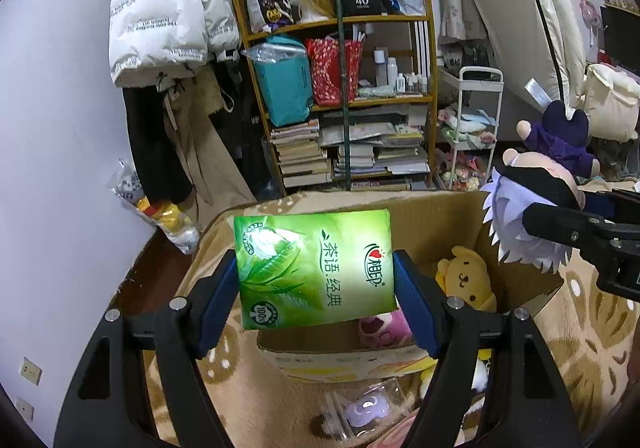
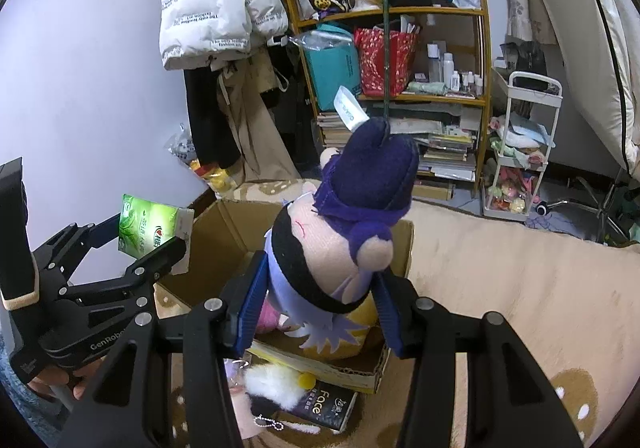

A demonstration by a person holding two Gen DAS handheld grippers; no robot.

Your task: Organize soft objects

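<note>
My left gripper (image 1: 316, 284) is shut on a green tissue pack (image 1: 314, 268), its blue pads pressing both sides, and holds it above the open cardboard box (image 1: 440, 216). The same tissue pack (image 2: 146, 228) shows at the left in the right wrist view. My right gripper (image 2: 320, 304) is shut on a plush doll (image 2: 340, 244) with a purple outfit, black blindfold and pale lilac hair, held over the box (image 2: 224, 232). That doll (image 1: 540, 184) hangs at the right edge of the left wrist view. Inside the box lie a yellow plush (image 1: 466, 276) and a pink plush (image 1: 384, 328).
The box sits on a beige patterned rug (image 2: 500, 268). In front of it lie a clear pouch with a lilac item (image 1: 364, 406), a white fluffy toy (image 2: 276, 380) and a black "Face" pack (image 2: 324, 404). A wooden shelf (image 1: 340, 88), hanging coats (image 1: 168, 28) and a white trolley (image 2: 520, 152) stand behind.
</note>
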